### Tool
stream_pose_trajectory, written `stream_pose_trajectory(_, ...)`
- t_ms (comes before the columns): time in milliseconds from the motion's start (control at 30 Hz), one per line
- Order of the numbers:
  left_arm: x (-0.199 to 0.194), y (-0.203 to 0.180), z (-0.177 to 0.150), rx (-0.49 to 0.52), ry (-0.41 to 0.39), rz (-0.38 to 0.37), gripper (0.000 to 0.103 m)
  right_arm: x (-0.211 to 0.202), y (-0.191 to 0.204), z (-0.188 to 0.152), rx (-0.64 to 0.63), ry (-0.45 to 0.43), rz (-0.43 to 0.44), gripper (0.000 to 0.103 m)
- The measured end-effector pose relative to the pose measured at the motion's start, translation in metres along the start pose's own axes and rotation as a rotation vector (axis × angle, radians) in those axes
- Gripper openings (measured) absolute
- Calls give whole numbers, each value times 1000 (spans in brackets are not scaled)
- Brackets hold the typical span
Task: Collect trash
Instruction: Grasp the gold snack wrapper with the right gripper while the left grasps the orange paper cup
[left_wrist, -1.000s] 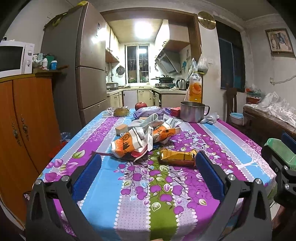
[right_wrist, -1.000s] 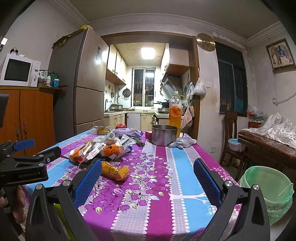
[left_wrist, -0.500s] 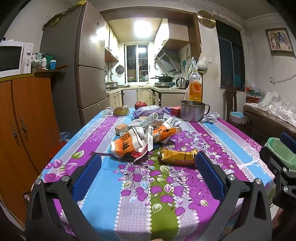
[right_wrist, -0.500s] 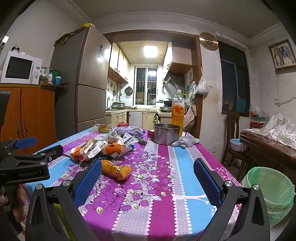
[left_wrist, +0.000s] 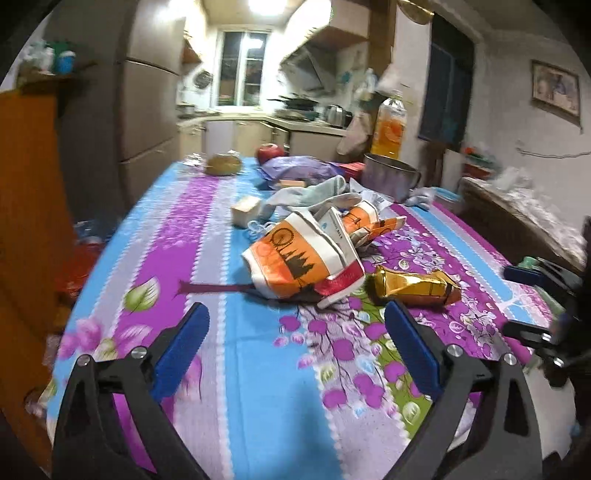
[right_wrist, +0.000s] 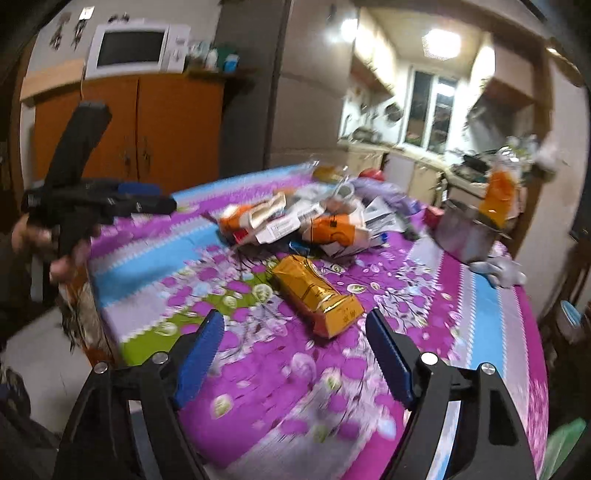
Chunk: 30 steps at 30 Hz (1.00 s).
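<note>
On the flowered tablecloth (left_wrist: 229, 369) the trash sits in one loose heap near the middle: an orange and white bag (left_wrist: 295, 258) on top of torn wrappers, with a gold packet (right_wrist: 316, 295) lying apart on the near side of the heap. We hold our right gripper (right_wrist: 293, 354) just short of that packet, its jaws spread wide with nothing between them and the packet lined up roughly with the gap. Our left gripper (left_wrist: 295, 339) is likewise wide open and empty, pointed at the bag from the table's near edge.

We judge that this is the reach before the first pickup; nothing has been collected yet, as far as these views show. A green bin (right_wrist: 567, 439) shows at the lower right edge of the right view (only a sliver, so we cannot tell what is in it), and it looks to be where the trash should go.

Next we would bring the right gripper forward and down until the pads straddle the packet across its narrow width, then close. The foil looks slick and half crushed, so a low grip near the middle should hold better than a pinch at the end. Pot (left_wrist: 389, 179), juice bottle (left_wrist: 388, 125) and apple (left_wrist: 269, 152) at the far end are not trash and should stay.
</note>
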<state>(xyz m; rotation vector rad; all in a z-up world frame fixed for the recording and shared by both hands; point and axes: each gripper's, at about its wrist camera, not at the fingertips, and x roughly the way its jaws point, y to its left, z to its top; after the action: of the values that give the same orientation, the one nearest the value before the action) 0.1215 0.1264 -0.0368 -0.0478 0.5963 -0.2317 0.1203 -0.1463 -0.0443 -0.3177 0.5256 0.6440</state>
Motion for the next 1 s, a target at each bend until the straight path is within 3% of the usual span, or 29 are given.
stream_pose_trajectory(67, 13, 5, 7, 21, 15, -38, 92, 20, -4, 6, -36, 48, 32, 79)
stream_pose_trajectory(233, 45, 4, 33, 222, 64, -143, 93, 66, -11, 20, -159, 184, 80, 79)
stream_pose_trajectory(400, 55, -5, 48, 297, 48, -101, 93, 78, -18, 31, -174, 191, 89, 79)
stream_pose_trajectory(500, 50, -36, 30, 467, -4, -5, 92, 78, -21, 29, -152, 169, 80, 79)
stream_pose_trajectory(600, 60, -49, 11, 549, 40, 50, 73, 76, -25, 24, -112, 148, 70, 79)
stream_pose_trajectory(700, 66, -47, 9, 533, 56, 112, 63, 76, -27, 21, -88, 135, 68, 74)
stream_pose_trajectory(833, 63, -40, 18, 470, 44, 108, 62, 80, -26, 20, -69, 130, 84, 73)
stream_pose_trajectory(1000, 80, -55, 14, 526, 109, 115, 62, 85, -26, 22, -57, 129, 92, 73)
